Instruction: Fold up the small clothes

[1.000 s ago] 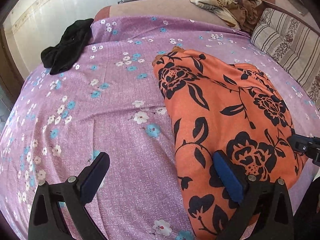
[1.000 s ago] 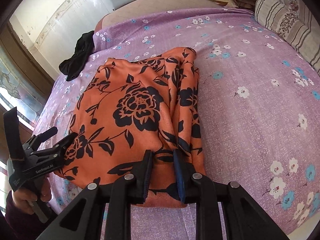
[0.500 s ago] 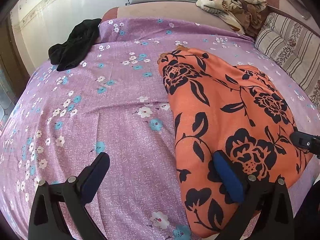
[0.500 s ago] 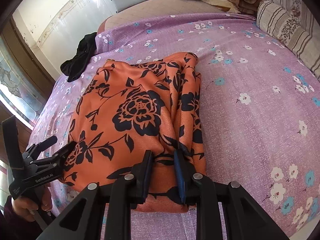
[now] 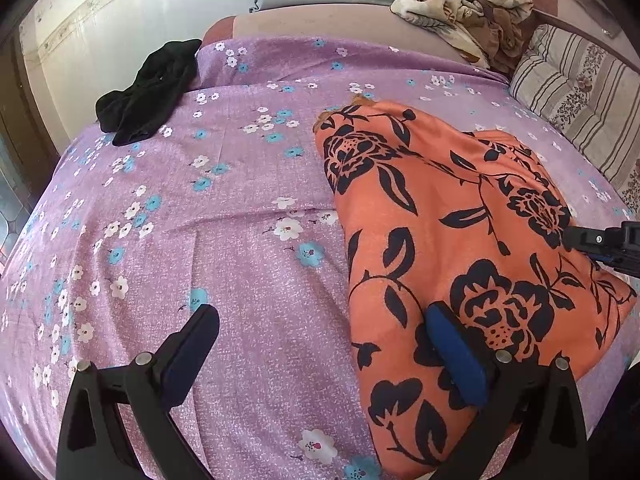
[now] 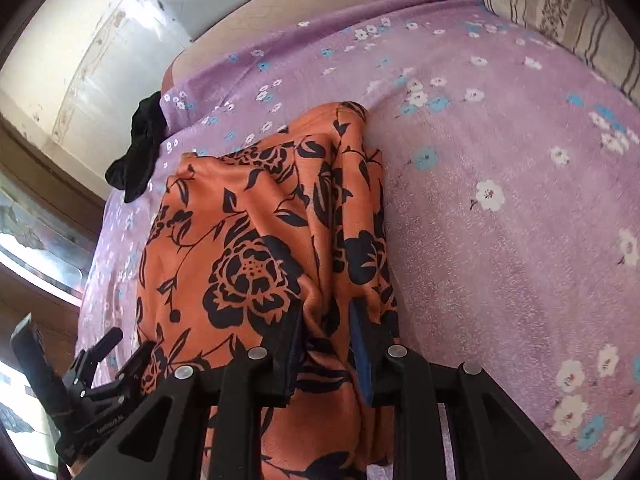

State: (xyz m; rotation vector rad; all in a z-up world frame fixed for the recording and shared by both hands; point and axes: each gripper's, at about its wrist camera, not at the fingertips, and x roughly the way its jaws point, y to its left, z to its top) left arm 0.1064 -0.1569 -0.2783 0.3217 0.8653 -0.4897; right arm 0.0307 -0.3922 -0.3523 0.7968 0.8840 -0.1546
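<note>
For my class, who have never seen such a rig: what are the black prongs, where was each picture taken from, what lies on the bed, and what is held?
No robot: a person holds a two-finger gripper in each hand, each carrying a forward-looking camera. The left gripper is open over the purple floral sheet, beside the orange floral garment. The right gripper pinches a bunched fold of that garment. A black garment lies at the sheet's far corner, a striped pillow to the right.
</note>
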